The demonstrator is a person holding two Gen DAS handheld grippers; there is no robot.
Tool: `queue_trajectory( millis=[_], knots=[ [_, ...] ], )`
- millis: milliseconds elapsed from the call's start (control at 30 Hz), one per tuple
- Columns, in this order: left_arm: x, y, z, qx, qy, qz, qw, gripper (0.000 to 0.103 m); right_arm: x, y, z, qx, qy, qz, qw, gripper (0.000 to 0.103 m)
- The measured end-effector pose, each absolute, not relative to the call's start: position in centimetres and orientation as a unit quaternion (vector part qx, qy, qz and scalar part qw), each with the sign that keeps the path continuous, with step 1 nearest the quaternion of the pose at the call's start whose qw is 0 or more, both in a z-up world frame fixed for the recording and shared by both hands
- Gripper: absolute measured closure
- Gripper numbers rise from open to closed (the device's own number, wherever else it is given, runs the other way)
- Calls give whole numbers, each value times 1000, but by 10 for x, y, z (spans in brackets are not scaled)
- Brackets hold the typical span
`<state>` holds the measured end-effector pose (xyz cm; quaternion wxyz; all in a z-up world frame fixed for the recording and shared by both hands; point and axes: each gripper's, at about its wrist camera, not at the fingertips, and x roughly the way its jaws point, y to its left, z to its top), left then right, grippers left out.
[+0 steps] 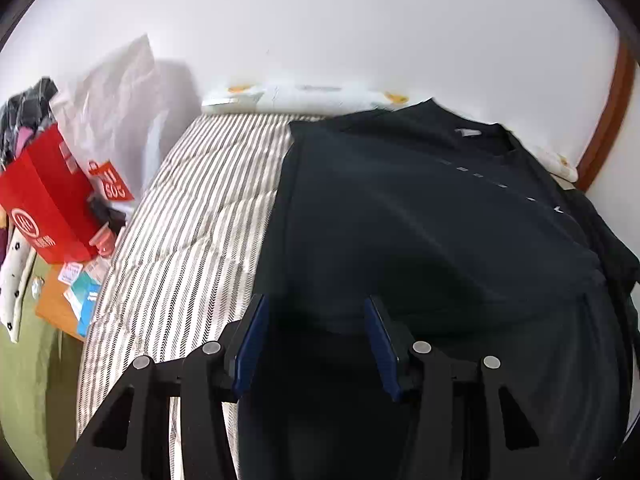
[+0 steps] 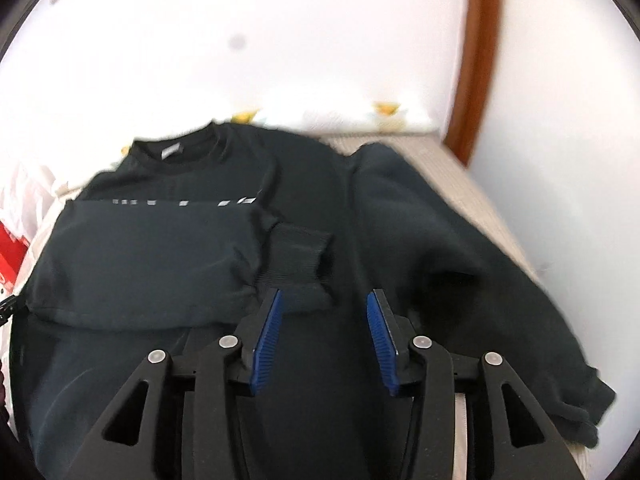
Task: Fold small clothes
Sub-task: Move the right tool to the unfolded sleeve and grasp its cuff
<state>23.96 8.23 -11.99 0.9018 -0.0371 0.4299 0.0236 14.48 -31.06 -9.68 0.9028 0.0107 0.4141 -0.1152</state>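
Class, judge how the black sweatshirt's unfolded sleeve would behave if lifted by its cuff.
The sleeve probably droops limply: it lies creased on the bed. The sweatshirt looks thick, so likely weighty. The ribbed cuff likely grips well, not slippery.

Sweatshirt (image 1: 440, 220) cut off at right and bottom edges in left view. Chest print (image 2: 184, 202) smeared, unreadable. Neck label (image 2: 171, 151) too blurred to read. Clutter beside red bag (image 1: 44, 200) too small to identify.
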Motion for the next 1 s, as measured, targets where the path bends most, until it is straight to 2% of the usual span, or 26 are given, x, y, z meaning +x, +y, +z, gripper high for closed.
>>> queue_trajectory(
  millis=[233,300,333,433,600,800,833,900,967,1000],
  knots=[
    [220,62,-112,-46,431,13,901,56,62,-383,-69,56,368,-167,913,40],
    [215,56,-114,-47,439,10,897,51,44,-405,-72,47,371,-201,906,38],
    [213,54,-114,-50,441,9,896,43,33,-418,-75,39,375,-216,901,38],
    [205,48,-117,-62,443,0,894,41,13,-447,-93,38,399,-231,887,32],
    [196,39,-124,-66,452,2,890,41,0,-482,-130,37,435,-246,865,32],
    [192,33,-131,-62,466,7,883,41,6,-489,-150,12,439,-251,863,32],
    [192,34,-131,-59,466,10,883,41,7,-490,-151,13,439,-252,863,33],
    [190,38,-132,-59,468,15,882,41,9,-493,-152,21,437,-253,863,47],
    [188,42,-132,-60,469,17,881,41,11,-494,-152,21,439,-253,862,78],
    [186,47,-132,-59,467,21,882,41,15,-493,-152,15,441,-254,861,83]
  ],
)
